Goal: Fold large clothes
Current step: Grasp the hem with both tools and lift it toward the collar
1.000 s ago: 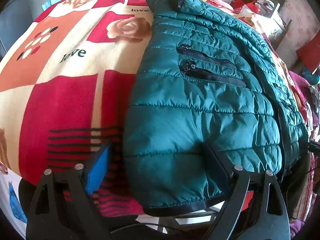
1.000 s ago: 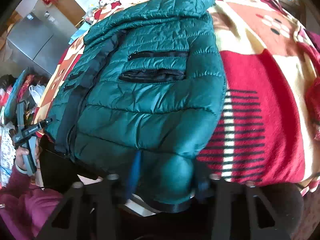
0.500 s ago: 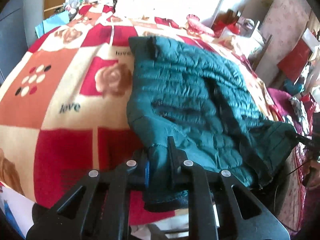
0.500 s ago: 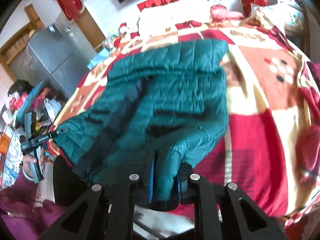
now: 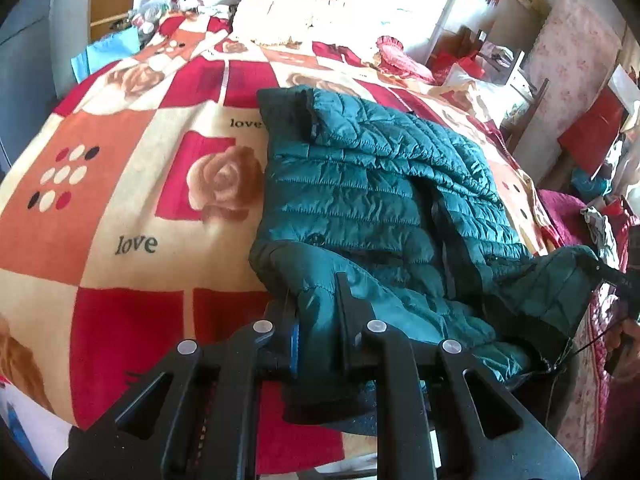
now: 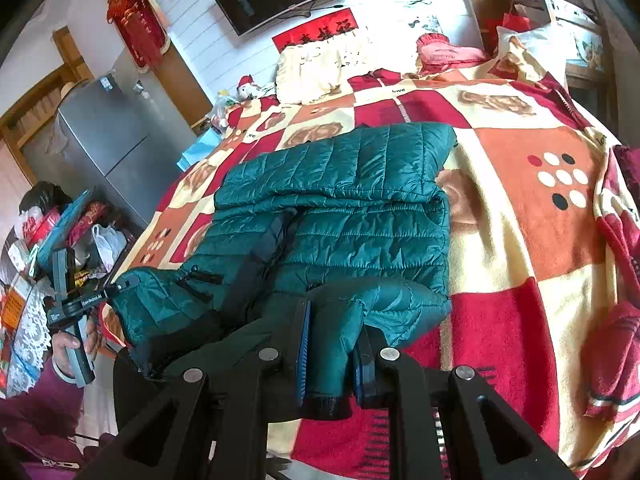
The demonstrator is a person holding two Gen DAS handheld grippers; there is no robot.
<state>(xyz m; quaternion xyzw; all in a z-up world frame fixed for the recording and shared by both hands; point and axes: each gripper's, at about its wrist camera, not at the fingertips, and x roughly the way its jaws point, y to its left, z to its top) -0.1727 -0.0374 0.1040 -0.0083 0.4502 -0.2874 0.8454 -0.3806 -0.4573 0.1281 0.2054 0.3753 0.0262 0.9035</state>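
Note:
A teal quilted puffer jacket (image 5: 372,200) lies on a bed covered by a red, orange and cream blanket (image 5: 120,208). My left gripper (image 5: 318,320) is shut on the jacket's near hem corner and holds it raised off the bed. In the right wrist view the jacket (image 6: 352,208) lies the same way, and my right gripper (image 6: 334,344) is shut on the other hem corner, lifted too. The other gripper shows far left in the right wrist view (image 6: 68,304), clamped on the jacket's far corner. The hem sags between the two grips.
Cream pillows (image 6: 320,68) and a pink cushion (image 6: 444,50) lie at the head of the bed. A grey fridge (image 6: 104,148) and bags of clutter (image 6: 52,228) stand left of the bed. Red fabric (image 6: 620,344) lies at the blanket's right edge.
Both grippers were open around the hem, then closed on it and lifted it up from the bed edge. The lower part of the jacket has risen and bunched.

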